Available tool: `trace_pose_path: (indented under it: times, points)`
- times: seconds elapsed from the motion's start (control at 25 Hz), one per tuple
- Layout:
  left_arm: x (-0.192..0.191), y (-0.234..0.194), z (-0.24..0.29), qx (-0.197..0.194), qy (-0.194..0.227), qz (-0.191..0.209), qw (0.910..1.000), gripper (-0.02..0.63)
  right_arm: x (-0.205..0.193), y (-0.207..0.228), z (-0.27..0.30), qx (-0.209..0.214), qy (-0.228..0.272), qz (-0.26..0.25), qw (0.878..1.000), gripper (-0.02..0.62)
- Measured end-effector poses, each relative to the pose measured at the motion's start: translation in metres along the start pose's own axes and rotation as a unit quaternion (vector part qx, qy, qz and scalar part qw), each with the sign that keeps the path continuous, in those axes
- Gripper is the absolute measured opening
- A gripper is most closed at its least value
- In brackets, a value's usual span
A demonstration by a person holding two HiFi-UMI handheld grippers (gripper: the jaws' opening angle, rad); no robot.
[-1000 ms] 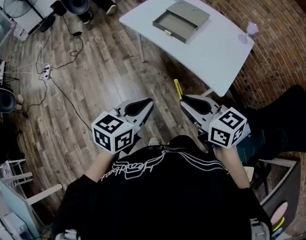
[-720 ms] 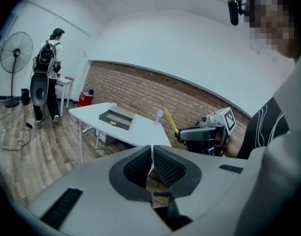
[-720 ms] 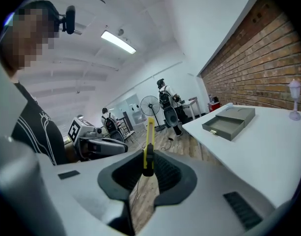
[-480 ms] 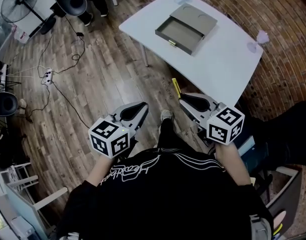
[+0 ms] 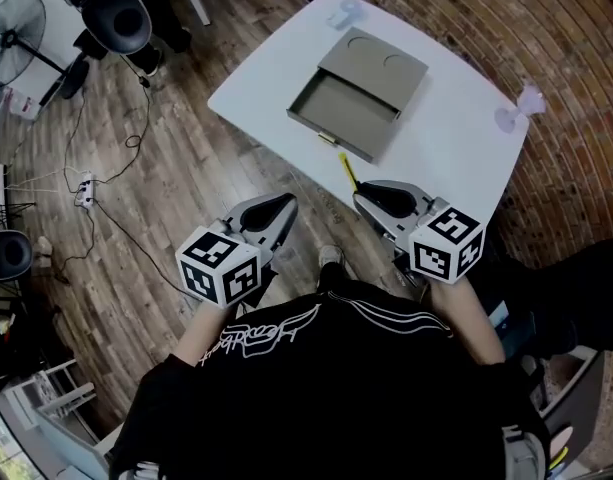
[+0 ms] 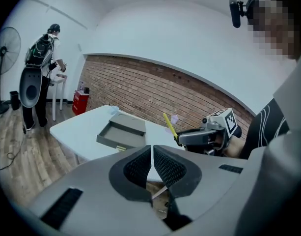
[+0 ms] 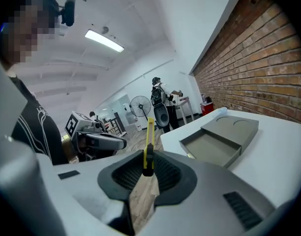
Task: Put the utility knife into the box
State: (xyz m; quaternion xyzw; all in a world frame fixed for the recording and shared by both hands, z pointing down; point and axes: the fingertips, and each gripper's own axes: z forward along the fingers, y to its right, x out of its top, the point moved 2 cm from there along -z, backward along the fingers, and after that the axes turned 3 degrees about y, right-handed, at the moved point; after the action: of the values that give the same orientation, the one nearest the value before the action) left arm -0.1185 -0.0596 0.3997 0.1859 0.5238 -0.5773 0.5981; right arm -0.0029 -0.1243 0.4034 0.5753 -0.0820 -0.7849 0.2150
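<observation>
A slim yellow utility knife [image 7: 149, 140] stands clamped upright between the pads of my right gripper [image 7: 148, 168]; in the head view the utility knife [image 5: 348, 171] pokes out past the right gripper [image 5: 370, 200] toward the table. The grey box [image 5: 346, 103], a shallow open tray slid out of its sleeve, lies on the white table [image 5: 456, 143] ahead; it also shows as the box [image 7: 214, 144] to the right and the box [image 6: 122, 132] far off. My left gripper [image 5: 274, 215] hangs over the wooden floor, its jaws [image 6: 151, 163] shut on nothing.
The white table's near edge [image 5: 286, 163] is just ahead of both grippers. A brick wall [image 5: 576, 58] runs behind it. A fan [image 5: 11, 18], a speaker [image 5: 116, 13] and cables with a power strip [image 5: 84, 190] lie on the floor at the left. A person [image 6: 40, 77] stands far off.
The table and box have drawn closer and more central in the head view. Both grippers kept their pose, the right one still carrying the knife.
</observation>
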Motion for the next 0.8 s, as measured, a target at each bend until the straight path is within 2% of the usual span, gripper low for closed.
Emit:
trace_pose_path:
  times: [0.24,0.52,0.8]
  points:
    - [0.037,-0.024,0.058,-0.019,-0.010,0.011,0.9997,0.038,0.022,0.057,0.018,-0.015,-0.013,0.002,1.000,0.067]
    - [0.049,-0.050,0.088,-0.049,-0.026,0.002,0.9984,0.038,0.031,0.089,0.039,-0.047,-0.029,0.016,0.998,0.067]
    - [0.074,-0.084,0.114,-0.100,-0.060,0.018,0.9930,0.038,0.040,0.117,0.062,-0.121,-0.040,0.028,0.992,0.067]
